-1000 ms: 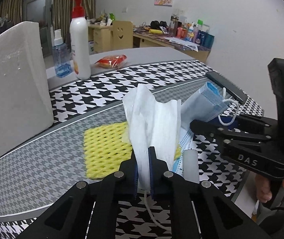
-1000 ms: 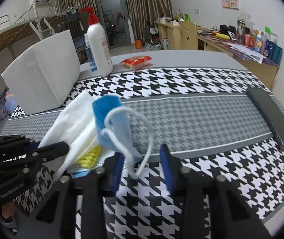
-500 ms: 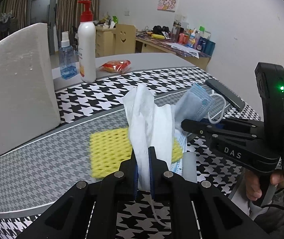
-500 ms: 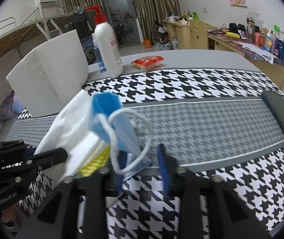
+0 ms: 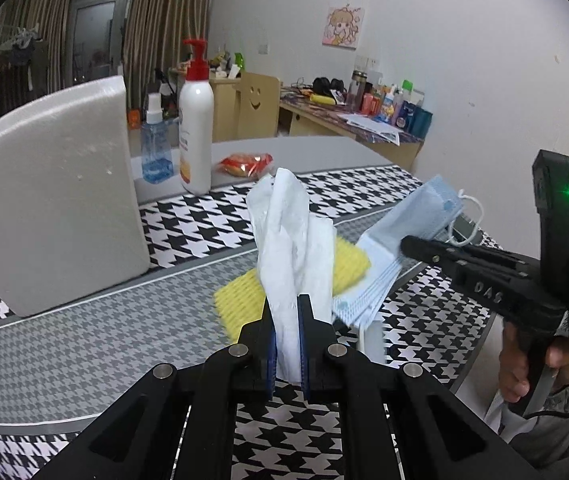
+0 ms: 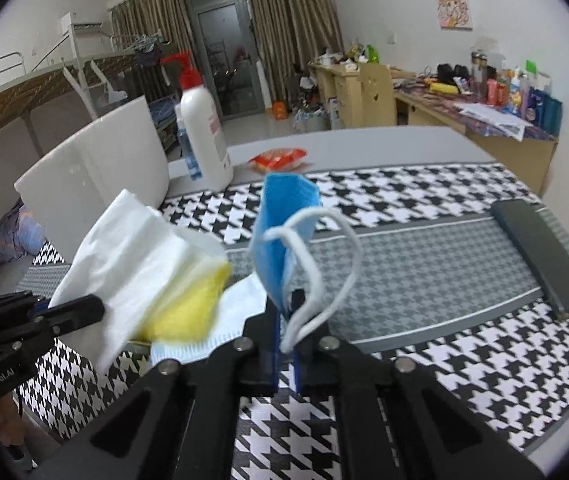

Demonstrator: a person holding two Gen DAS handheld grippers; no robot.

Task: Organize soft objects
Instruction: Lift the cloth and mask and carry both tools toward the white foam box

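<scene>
My left gripper (image 5: 286,320) is shut on a white tissue (image 5: 290,240) and holds it above the houndstooth cloth; the tissue also shows in the right wrist view (image 6: 136,248). My right gripper (image 6: 286,312) is shut on a blue face mask (image 6: 280,232) with white ear loops; from the left wrist view the mask (image 5: 408,224) hangs from the right gripper (image 5: 408,246). A yellow foam net (image 5: 348,264) lies lifted against the tissue and mask. More face masks (image 6: 200,340) lie under it.
A white foam block (image 5: 52,200) stands at the left. A white pump bottle (image 5: 195,120), a blue spray bottle (image 5: 156,148) and a red snack packet (image 5: 246,162) stand at the back. A dark flat case (image 6: 540,256) lies at the right.
My right gripper has shut on the blue mask; it was open around it before. Both grippers have risen, and the yellow net has lifted on one side.
</scene>
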